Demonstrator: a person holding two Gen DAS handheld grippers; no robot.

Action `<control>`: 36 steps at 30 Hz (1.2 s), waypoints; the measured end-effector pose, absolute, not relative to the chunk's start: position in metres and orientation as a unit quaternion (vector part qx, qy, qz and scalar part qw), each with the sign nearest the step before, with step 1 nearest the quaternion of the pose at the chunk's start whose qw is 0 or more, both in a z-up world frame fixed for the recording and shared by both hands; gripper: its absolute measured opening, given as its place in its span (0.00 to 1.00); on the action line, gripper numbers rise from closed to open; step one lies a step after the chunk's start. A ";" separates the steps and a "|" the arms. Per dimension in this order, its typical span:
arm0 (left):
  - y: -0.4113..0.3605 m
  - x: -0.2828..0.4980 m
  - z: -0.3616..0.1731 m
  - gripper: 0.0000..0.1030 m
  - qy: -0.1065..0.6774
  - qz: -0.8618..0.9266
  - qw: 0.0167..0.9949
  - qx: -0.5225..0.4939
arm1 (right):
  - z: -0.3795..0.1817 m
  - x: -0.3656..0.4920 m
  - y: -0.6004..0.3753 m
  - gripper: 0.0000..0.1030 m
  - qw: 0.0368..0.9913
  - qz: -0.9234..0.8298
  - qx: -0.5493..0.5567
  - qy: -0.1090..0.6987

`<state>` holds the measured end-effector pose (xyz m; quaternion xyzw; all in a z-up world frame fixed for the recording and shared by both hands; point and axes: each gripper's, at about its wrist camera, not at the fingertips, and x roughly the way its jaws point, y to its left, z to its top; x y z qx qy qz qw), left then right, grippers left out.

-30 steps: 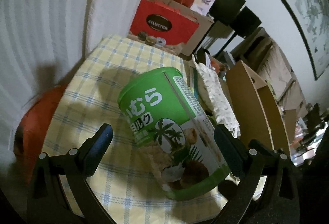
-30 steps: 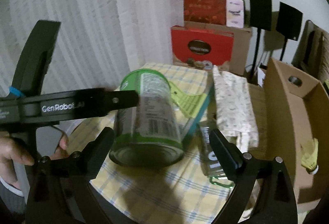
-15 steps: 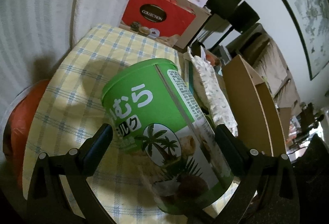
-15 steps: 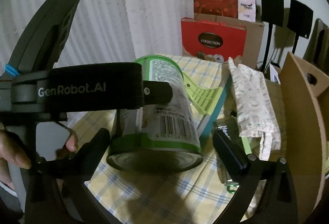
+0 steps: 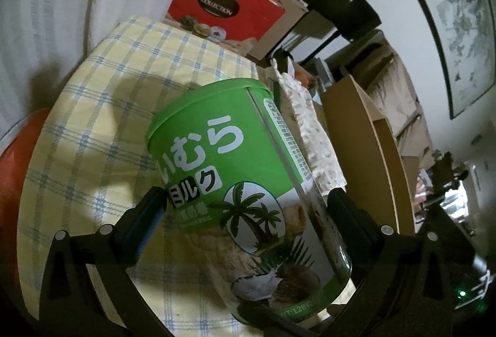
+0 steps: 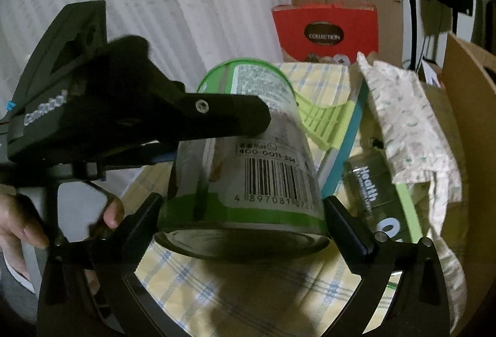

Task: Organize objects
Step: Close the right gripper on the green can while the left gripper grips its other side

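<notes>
A green can [image 5: 235,182] with white Japanese lettering and a palm picture lies tilted on the yellow and blue checked tablecloth [image 5: 93,126]. My left gripper [image 5: 245,203] is open and straddles the can's middle, its fingers close along both sides. My right gripper [image 6: 243,207] is open wide around the can's [image 6: 248,169] metal base end, with small gaps at the pads. In the right wrist view one left finger [image 6: 229,120] lies across the top of the can, and the other is hidden behind it.
Right of the can lie a green and teal plastic piece [image 6: 328,120], a dark "Health" bottle [image 6: 369,191] and a patterned cloth bag [image 6: 412,126]. A cardboard box [image 6: 465,126] stands at the right, a red "COLLECTION" box [image 6: 325,33] behind. A hand [image 6: 18,228] holds the left gripper.
Both grippers have come forward and down onto the can, which now sits between both pairs of fingers. The left finger now lies over the can's top.
</notes>
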<state>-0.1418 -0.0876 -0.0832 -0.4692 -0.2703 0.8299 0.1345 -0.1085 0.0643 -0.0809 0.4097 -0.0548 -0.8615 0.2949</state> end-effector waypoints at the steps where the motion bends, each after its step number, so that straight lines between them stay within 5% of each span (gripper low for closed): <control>1: -0.088 -0.142 -0.084 1.00 -0.273 0.828 0.135 -0.470 | -0.081 -0.108 0.064 0.98 0.294 -0.863 0.407 -0.055; 17: -0.076 -0.135 -0.056 1.00 -0.284 0.830 0.161 -0.452 | -0.052 -0.091 0.076 0.98 0.275 -0.887 0.370 -0.028; 36: 0.032 -0.138 0.002 1.00 -0.233 0.834 0.233 -0.444 | -0.005 -0.069 0.176 0.98 0.209 -0.915 0.342 -0.047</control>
